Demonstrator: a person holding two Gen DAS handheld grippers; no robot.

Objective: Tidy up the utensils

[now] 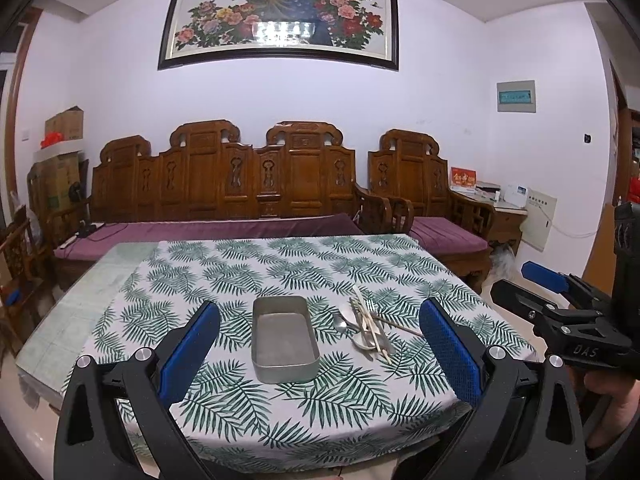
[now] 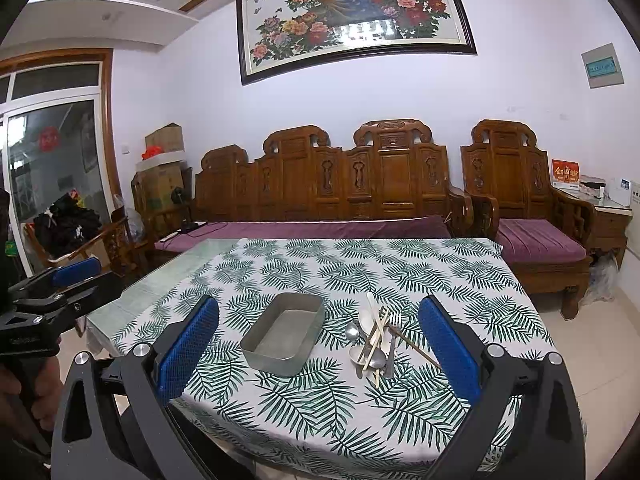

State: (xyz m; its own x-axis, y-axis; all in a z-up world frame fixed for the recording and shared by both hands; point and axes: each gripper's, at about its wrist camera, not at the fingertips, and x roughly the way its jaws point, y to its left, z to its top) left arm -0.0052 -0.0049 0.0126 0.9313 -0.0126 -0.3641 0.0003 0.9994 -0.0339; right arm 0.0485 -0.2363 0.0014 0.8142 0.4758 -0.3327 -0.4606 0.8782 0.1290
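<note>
An empty grey metal box (image 1: 284,338) (image 2: 285,334) lies on the leaf-print tablecloth (image 1: 256,272) (image 2: 420,272). Just right of it sits a pile of utensils (image 1: 370,326) (image 2: 376,340): metal spoons, a white spoon, a fork and chopsticks, crossed over each other. My left gripper (image 1: 320,350) hangs open above the table's near edge, its blue pads either side of the box and pile. My right gripper (image 2: 318,346) is open too, at a similar height, with nothing between its fingers. Each gripper shows at the edge of the other's view, right gripper (image 1: 556,284) and left gripper (image 2: 60,280).
A bare glass strip of table (image 1: 76,304) (image 2: 160,276) lies left of the cloth. Behind the table stand a carved wooden bench (image 1: 224,188) (image 2: 340,184) and an armchair (image 1: 424,192) (image 2: 524,200) with purple cushions. A person's hand (image 2: 24,396) holds the left gripper's handle.
</note>
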